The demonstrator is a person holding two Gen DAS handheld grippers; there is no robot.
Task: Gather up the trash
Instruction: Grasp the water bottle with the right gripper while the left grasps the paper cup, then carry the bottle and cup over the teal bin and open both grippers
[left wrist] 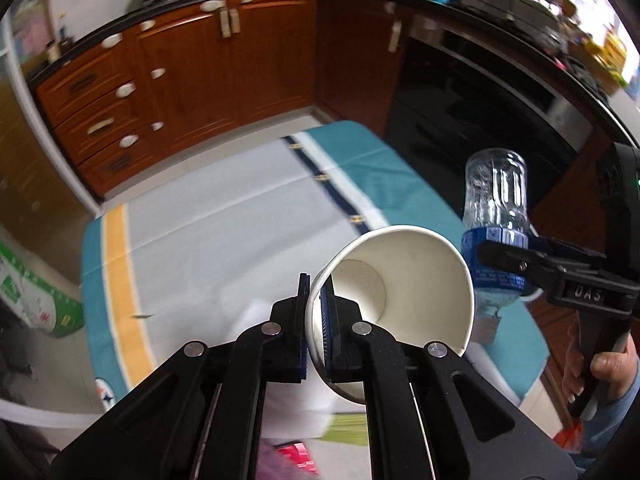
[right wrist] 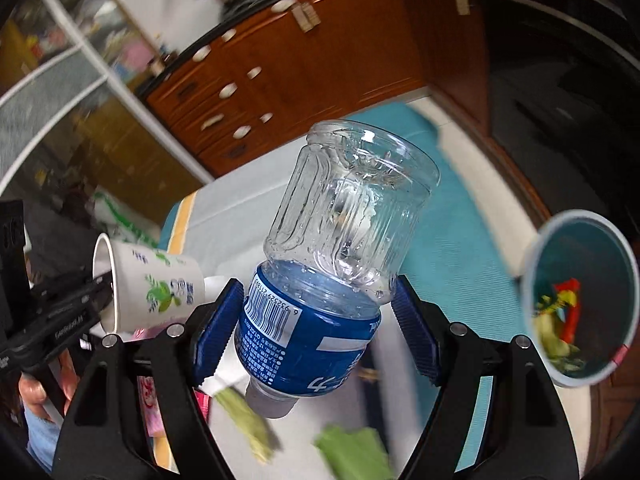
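My left gripper (left wrist: pixel 316 320) is shut on the wall of a white paper cup (left wrist: pixel 400 300), one pad inside the rim and one outside. The cup hangs tilted above the table, its mouth toward the camera. In the right wrist view the same cup (right wrist: pixel 156 284) shows a green print, pinched by the left gripper (right wrist: pixel 102 296). My right gripper (right wrist: pixel 316 334) is shut on a clear plastic bottle (right wrist: pixel 344 240) at its blue label, cap end nearest the camera. From the left wrist view the bottle (left wrist: pixel 496 200) and the right gripper (left wrist: pixel 516 256) are at the right.
A teal and grey cloth (left wrist: pixel 200 220) covers the table. A small teal bin (right wrist: pixel 580 304) holding wrappers is at the right. Green scraps (right wrist: pixel 248 424) and a pink packet (right wrist: pixel 148 400) lie below the bottle. Brown cabinets (left wrist: pixel 200 72) and a dark oven (left wrist: pixel 480 112) stand behind.
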